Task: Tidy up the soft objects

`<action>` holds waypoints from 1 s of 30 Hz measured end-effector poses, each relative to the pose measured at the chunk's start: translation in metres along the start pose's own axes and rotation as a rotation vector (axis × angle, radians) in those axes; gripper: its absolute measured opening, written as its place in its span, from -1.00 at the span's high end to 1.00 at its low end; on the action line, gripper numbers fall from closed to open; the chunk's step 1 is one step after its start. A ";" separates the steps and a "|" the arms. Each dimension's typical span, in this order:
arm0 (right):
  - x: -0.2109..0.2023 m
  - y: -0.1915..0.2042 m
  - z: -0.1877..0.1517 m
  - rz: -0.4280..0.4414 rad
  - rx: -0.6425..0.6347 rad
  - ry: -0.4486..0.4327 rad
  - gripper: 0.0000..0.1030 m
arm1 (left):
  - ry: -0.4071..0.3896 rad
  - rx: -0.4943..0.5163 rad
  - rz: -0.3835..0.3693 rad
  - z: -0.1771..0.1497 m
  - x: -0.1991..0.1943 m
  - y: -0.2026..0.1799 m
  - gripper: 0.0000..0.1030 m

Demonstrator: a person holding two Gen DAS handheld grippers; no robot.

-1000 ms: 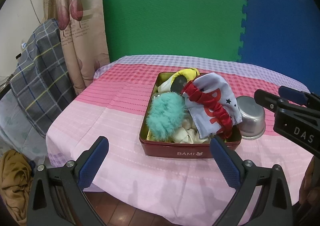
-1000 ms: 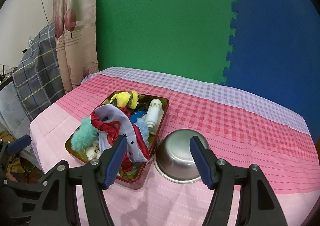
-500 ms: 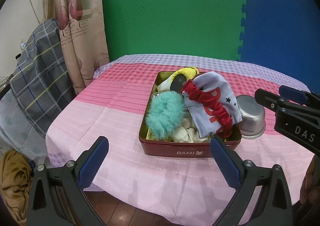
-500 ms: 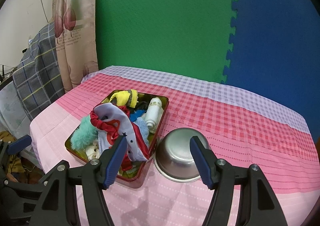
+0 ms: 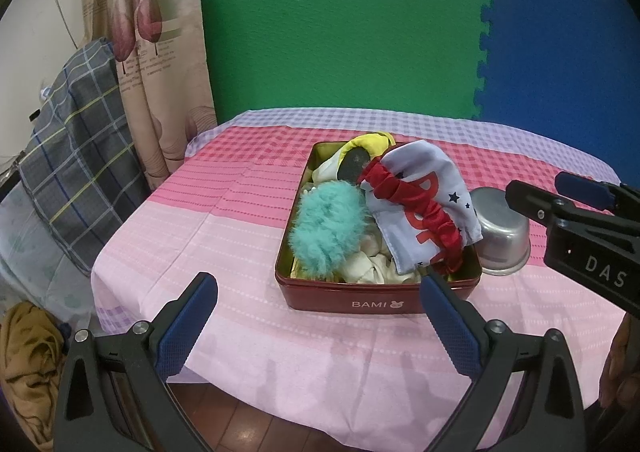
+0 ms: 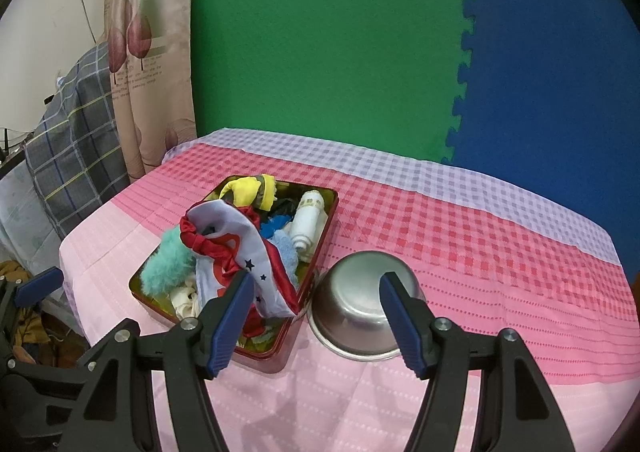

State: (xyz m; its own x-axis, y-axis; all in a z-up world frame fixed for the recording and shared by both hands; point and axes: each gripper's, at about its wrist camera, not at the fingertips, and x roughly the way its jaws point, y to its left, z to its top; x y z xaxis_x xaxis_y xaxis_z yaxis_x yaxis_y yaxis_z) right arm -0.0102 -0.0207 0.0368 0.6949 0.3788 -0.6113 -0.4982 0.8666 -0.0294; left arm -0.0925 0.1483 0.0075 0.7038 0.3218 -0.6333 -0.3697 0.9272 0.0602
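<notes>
change: almost nothing across the last second; both views hold the same framing, so the task's stage cannot be told.
left gripper (image 5: 318, 326): fingers spread wide, holding nothing, short of the tin.
right gripper (image 6: 316, 322): fingers spread, holding nothing, above tin and bowl.
red tin (image 5: 348, 298): one, on the tablecloth (image 5: 200, 236), heaped with soft things.
soft things: one teal pom-pom (image 5: 328, 228), one star-print cloth (image 5: 420, 204) (red-ruffled), one yellow piece (image 6: 250, 190), one white roll (image 6: 308, 218).
steel bowl (image 6: 360, 316): one, upside down, just beside the tin.

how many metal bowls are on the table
1: a metal bowl sits upside down on the tablecloth, right beside the red tin. Whether another lies buried under the tin's contents cannot be told.
</notes>
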 end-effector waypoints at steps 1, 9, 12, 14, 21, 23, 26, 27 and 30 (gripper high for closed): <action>0.000 0.000 0.000 -0.001 0.000 0.000 -0.30 | -0.001 0.002 -0.002 0.000 0.000 0.000 -0.95; 0.000 0.000 0.000 -0.001 -0.001 0.000 -0.30 | -0.002 0.006 -0.006 -0.001 0.000 0.000 -0.96; 0.000 0.000 -0.001 0.000 0.001 -0.001 -0.30 | 0.000 0.004 -0.007 0.001 0.000 0.000 -0.95; -0.001 0.000 -0.001 0.001 0.001 0.000 -0.30 | 0.000 0.005 -0.008 0.001 0.000 0.000 -0.95; -0.002 -0.001 0.000 0.001 0.002 -0.002 -0.30 | 0.006 0.014 -0.012 0.001 0.000 -0.001 -0.95; -0.002 -0.002 0.000 0.001 0.000 -0.001 -0.30 | 0.007 0.015 -0.013 0.001 0.001 -0.001 -0.95; -0.003 -0.002 0.000 0.004 -0.002 0.000 -0.30 | 0.015 0.014 -0.016 0.001 0.002 -0.001 -0.96; -0.003 -0.002 0.000 0.004 -0.004 0.001 -0.30 | 0.017 0.014 -0.017 0.001 0.002 -0.001 -0.95; -0.003 -0.002 -0.001 0.004 -0.009 0.002 -0.30 | 0.023 0.013 -0.020 0.001 0.003 -0.001 -0.95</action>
State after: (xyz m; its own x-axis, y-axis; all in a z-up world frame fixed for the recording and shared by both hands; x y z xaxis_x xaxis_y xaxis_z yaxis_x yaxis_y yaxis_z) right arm -0.0120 -0.0236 0.0376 0.6919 0.3815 -0.6130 -0.5055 0.8621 -0.0341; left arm -0.0893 0.1489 0.0061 0.6968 0.2987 -0.6521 -0.3476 0.9359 0.0573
